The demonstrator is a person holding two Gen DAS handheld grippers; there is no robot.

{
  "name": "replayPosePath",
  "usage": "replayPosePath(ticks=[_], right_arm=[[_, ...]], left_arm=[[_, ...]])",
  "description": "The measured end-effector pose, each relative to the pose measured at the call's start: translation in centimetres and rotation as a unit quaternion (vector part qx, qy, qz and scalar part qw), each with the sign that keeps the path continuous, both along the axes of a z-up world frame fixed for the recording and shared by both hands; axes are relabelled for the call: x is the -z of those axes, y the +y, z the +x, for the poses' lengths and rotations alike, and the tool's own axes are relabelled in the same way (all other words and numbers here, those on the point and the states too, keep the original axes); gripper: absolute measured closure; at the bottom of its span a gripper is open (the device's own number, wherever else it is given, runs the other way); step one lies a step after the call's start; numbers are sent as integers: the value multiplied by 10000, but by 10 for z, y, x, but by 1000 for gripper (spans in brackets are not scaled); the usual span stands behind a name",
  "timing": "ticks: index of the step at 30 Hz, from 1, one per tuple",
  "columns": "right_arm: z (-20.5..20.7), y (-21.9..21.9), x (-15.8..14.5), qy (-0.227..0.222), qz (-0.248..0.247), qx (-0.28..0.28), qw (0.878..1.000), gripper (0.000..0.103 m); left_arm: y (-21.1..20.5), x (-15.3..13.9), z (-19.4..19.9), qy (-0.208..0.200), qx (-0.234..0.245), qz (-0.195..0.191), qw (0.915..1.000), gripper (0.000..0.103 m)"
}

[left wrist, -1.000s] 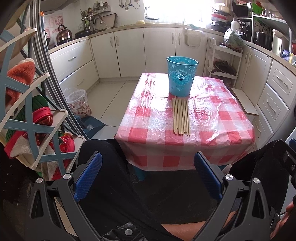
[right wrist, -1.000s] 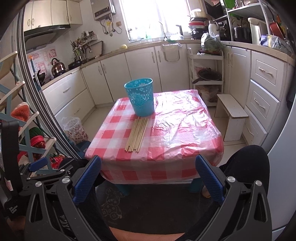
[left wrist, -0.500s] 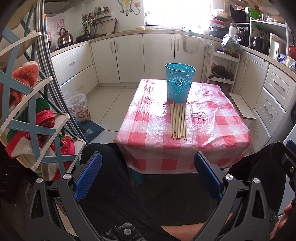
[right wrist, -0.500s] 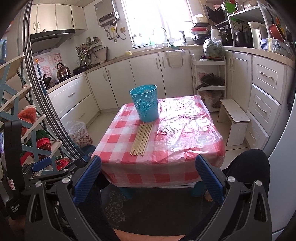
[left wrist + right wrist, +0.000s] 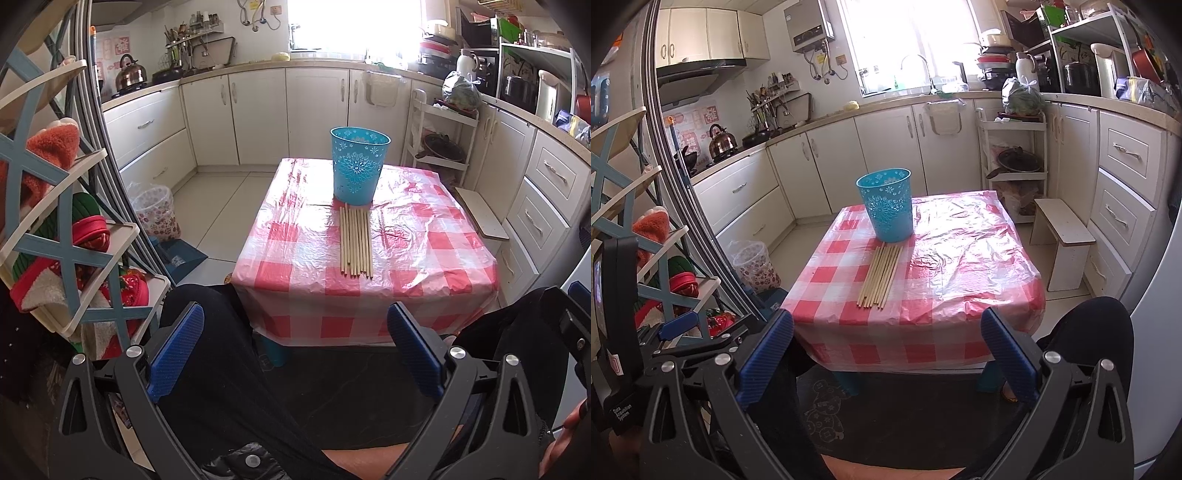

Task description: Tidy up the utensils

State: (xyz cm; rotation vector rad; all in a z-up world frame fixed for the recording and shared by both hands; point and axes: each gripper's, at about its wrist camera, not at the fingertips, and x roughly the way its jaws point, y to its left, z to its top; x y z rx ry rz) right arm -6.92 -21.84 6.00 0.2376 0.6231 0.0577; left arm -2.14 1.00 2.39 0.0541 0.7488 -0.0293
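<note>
Standing upright at the far middle of the red-checked plastic-covered table [image 5: 424, 258], the turquoise perforated plastic bin [image 5: 357, 170] (interior hidden) touches a row of pale wooden chopsticks [image 5: 355, 242] on its near side; the left gripper [image 5: 295, 349] and right gripper [image 5: 886, 350] gape wide, empty, well short of the table.

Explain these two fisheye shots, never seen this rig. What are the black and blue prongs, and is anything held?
No robot arm: a person holds a two-finger gripper in each hand, with a camera looking along its fingers. One picture comes from the left gripper, the other from the right gripper. The blue pads are the fingertips. Both are open, holding nothing, short of the table. On its checked cloth a blue basket stands upright, with a row of wooden chopsticks flat in front of it.
</note>
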Motion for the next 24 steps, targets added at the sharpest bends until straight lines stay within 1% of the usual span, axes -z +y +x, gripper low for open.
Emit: replayPosePath(ticks=[12, 18, 24], right_arm=[[0, 0, 0, 5, 14, 1, 10000, 5], [-1, 1, 1, 1, 30, -1, 10000, 5], [-1, 2, 1, -5, 36, -9, 10000, 5]], left_arm=[[0, 1, -3, 9, 14, -15, 10000, 7], [1, -2, -4, -9, 64, -136, 9999, 7], [0, -1, -4, 46, 150, -166, 9997, 7]])
